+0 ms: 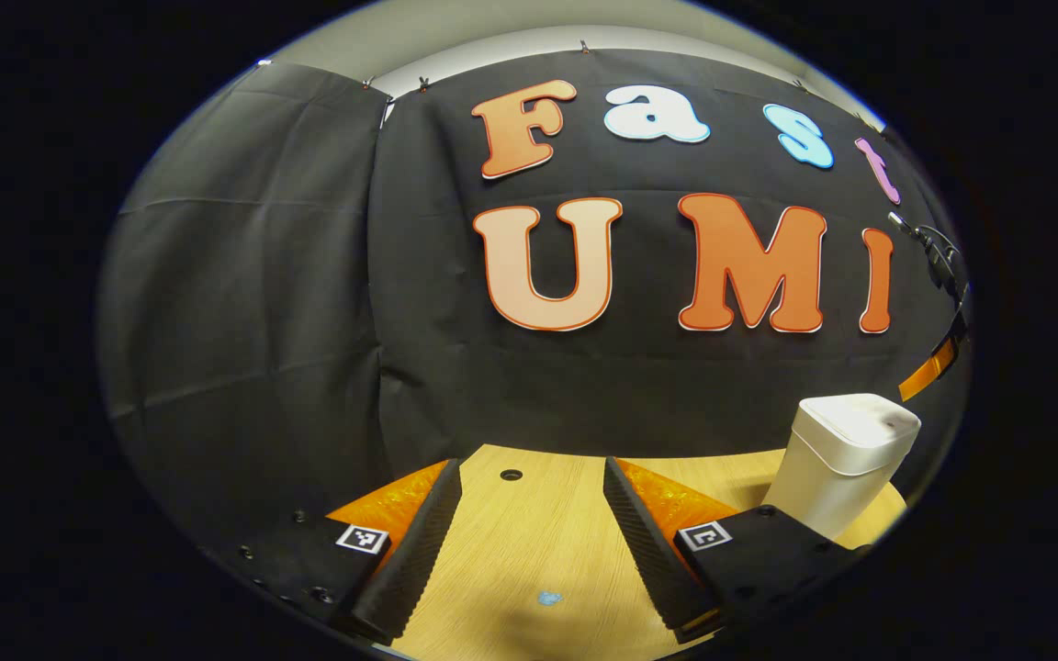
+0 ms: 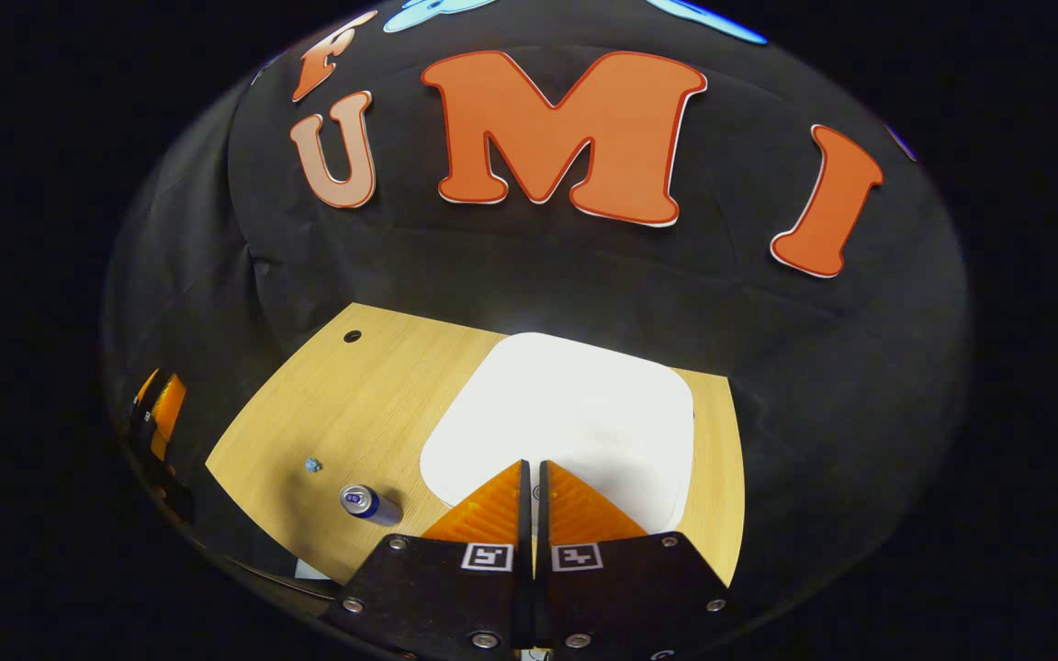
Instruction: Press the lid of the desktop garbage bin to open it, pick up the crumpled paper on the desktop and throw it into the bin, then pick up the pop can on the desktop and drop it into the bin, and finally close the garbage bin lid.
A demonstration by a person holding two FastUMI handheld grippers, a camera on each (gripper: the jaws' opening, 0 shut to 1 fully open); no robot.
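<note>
Right tool (image 2: 534, 477), fingers pinched together and holding nothing, hovers over the bin's shut lid (image 2: 566, 413), the left tool (image 1: 529, 542) spread wide over bare bench (image 1: 529, 514), and an off-centre push could skid the light bin toward the can (image 2: 368, 503).

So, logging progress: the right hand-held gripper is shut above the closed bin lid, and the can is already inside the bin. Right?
Not quite. The right hand-held gripper is shut above the closed lid, but the can is on the desk, as the right gripper view shows.
</note>
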